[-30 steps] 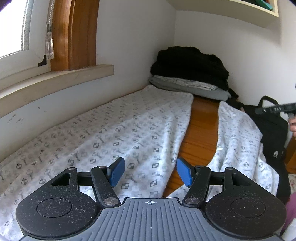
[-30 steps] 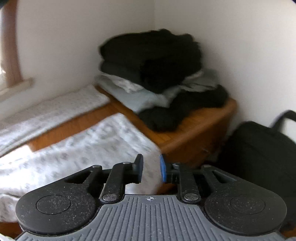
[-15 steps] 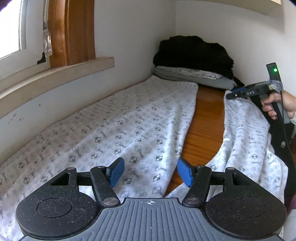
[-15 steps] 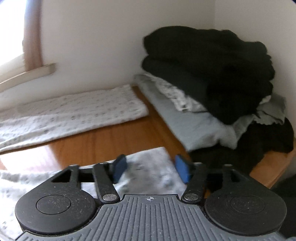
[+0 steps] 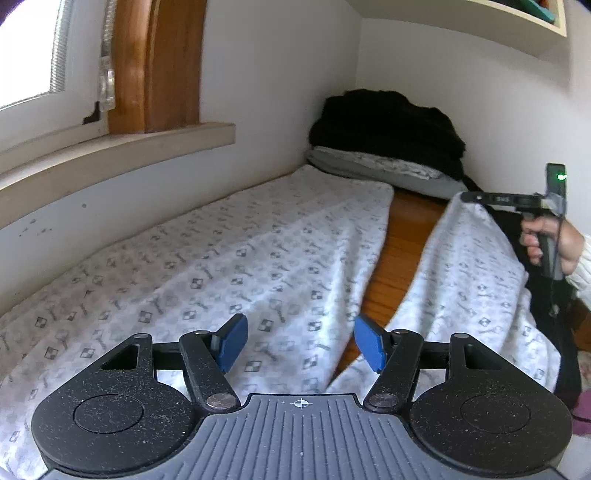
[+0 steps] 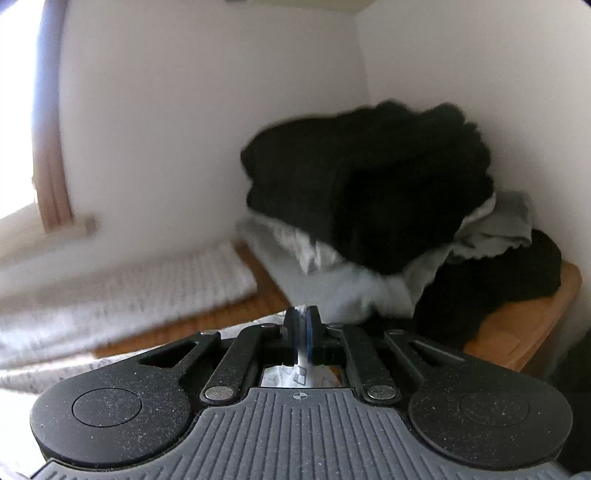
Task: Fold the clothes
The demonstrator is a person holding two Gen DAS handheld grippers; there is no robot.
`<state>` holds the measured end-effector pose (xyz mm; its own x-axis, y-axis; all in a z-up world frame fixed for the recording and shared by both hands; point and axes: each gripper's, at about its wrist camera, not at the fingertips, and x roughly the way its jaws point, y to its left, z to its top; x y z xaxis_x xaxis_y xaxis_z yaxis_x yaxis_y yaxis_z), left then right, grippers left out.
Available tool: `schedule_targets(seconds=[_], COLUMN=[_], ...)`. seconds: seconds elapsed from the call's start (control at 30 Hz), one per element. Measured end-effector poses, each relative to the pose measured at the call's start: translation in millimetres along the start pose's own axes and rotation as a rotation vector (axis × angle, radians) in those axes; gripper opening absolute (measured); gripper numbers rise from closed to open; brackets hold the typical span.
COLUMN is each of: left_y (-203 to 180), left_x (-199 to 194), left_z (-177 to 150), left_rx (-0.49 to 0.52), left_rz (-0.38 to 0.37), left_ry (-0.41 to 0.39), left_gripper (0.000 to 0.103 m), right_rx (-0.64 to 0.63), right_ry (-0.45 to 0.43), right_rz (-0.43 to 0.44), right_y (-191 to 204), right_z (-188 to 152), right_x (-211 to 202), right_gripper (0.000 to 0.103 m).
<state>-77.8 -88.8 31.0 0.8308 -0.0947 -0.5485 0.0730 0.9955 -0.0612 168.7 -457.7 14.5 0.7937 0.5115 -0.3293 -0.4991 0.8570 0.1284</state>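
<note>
Two views recorded. Left wrist view: left gripper [image 5: 301,345] held over white patterned garment [image 5: 229,266], blue pads [image 5: 232,343] set well apart, nothing between them, no contact with the cloth visible. Garment spread along wooden surface [image 5: 400,240] below window sill [image 5: 110,151]; two long sections separated by a bare strip of wood, the nearer right section draped over the surface edge. Far end of that right section raised and pinched by right gripper [image 5: 466,196], gripped by a hand [image 5: 550,243] with a pale knitted cuff at the wrist; green light lit on the unit above the handle. Stack of folded clothes [image 5: 388,147] in the corner at the far end of the surface: black items on top, grey and white layers beneath. Pale shelf [image 5: 480,22] high on the wall. Right wrist view, partly motion-blurred: right gripper [image 6: 302,334] with pads brought together, a thin edge of white patterned garment [image 6: 301,373] clamped between them and showing through the gap behind the jaws. Rest of garment lying left of the gripper on wooden surface [image 6: 266,299]. Stack of folded clothes [image 6: 369,192] directly ahead, black on top, grey and white under it, more black cloth slumped at its right base near the surface corner.
</note>
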Motion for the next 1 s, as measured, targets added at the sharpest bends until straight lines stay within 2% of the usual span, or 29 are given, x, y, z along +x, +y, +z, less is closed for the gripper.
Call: schedule_targets(seconds=[0.1,0.2,0.23,0.37,0.47,0.6,0.63,0.73,0.83,0.93,1.0], left_y=[-5.2,-9.8,-11.8,-19.0,-22.7,-27.0,-27.7,-24.7,-25.7,-16.6,-4.6], left_x=[-2.2,-2.0,-1.6,1.4,5.3,4.9,4.7,3.2,-5.5,-31.6,-48.1], left_z=[2.2,3.3,3.3,-0.5,-4.3,-7.3,-7.6,-7.1,-5.4,3.8,8.4], left_rx=[0.014,0.021,0.029,0.064,0.083,0.099,0.104,0.077,0.08,-0.01,-0.11], left_rz=[-0.037,-0.09,-0.105,-0.133,-0.115,-0.103,-0.1,-0.107,-0.098,-0.081,-0.05], left_ry=[0.014,0.043,0.052,0.085,0.11,0.112,0.112,0.114,0.063,-0.086,-0.202], left_gripper=[0.067,0.057,0.05,0.05,0.051,0.049,0.042,0.002,0.001,0.0,0.0], right_rx=[-0.008,0.001,0.003,0.001,-0.041,-0.064,-0.068,-0.082,-0.084,-0.084,-0.08], right_ry=[-0.011,-0.077,-0.101,-0.163,-0.176,-0.263,-0.275,-0.293,-0.295,-0.281,-0.279], right_rz=[-0.007,-0.029,-0.037,-0.035,-0.025,0.005,0.005,0.015,0.007,-0.012,-0.025], right_y=[3.6,2.6,2.0,3.0,8.4,12.3,13.1,13.8,11.9,8.1,5.2], right_z=[-2.4,-0.2,0.6,6.7,11.7,20.8,22.7,26.8,27.1,27.5,29.0], right_x=[2.0,-0.6,-1.7,-3.2,-1.7,-14.4,-17.4,-26.3,-38.5,-53.1,-62.4], right_gripper=[0.006,0.006,0.006,0.006,0.006,0.006,0.006,0.006,0.006,0.006,0.006])
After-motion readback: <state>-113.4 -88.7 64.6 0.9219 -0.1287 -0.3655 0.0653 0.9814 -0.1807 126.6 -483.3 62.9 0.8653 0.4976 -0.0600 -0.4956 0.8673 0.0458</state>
